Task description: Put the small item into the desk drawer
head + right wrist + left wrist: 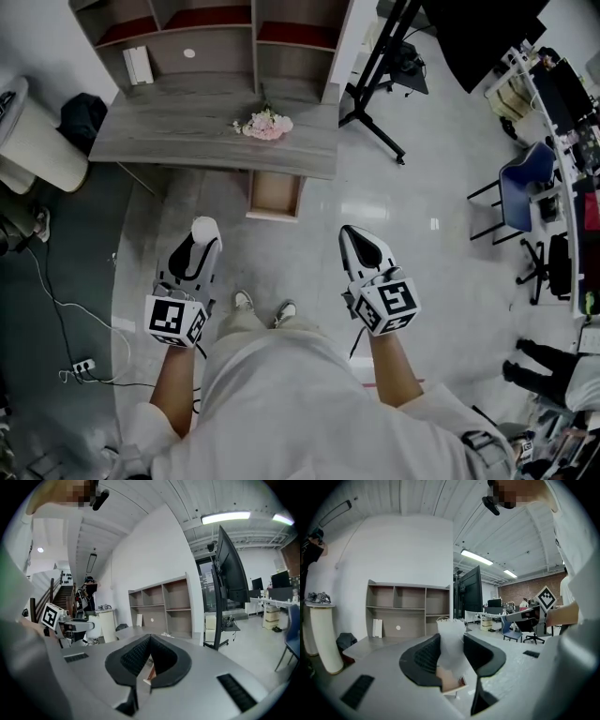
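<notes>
Left gripper (451,654) clamps white item (451,632), right gripper (149,660) clenched empty; walk up, hold item over open drawer (275,193), release low inside.

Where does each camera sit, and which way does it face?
Head view: on the head, looking steeply down at desk, open drawer; both forearms, left claw, right claw, shoes.
Left gripper view: on left claw, facing shelf; jaws grip white item; shirt right.
Right gripper view: on right claw, facing shelf; jaws shut, empty; shirt left.
Shared: shelf, desk.
</notes>
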The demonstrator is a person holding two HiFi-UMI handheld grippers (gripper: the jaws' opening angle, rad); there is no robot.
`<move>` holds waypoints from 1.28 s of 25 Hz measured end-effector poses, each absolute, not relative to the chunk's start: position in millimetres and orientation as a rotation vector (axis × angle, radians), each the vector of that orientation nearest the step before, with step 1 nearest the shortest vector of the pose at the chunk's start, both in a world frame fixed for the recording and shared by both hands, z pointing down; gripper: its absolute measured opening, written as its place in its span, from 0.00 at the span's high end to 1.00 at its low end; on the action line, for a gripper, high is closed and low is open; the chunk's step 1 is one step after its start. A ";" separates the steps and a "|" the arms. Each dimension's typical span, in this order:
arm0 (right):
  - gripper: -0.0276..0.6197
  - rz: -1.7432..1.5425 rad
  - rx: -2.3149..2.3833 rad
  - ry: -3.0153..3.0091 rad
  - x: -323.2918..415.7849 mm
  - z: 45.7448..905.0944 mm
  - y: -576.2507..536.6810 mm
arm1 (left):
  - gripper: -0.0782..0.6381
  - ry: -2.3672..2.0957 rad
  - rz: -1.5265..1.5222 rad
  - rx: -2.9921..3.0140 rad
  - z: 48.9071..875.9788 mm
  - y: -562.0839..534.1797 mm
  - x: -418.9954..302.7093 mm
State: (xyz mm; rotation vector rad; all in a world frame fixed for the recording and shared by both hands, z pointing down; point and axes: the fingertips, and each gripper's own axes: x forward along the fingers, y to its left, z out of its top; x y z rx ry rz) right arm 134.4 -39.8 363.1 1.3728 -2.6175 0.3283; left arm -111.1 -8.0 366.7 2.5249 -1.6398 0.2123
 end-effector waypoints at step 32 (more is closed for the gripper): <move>0.96 0.473 1.420 -2.407 80.2 440.5 -106.8 | 0.67 -1.303 0.426 2.633 477.4 -137.1 -110.6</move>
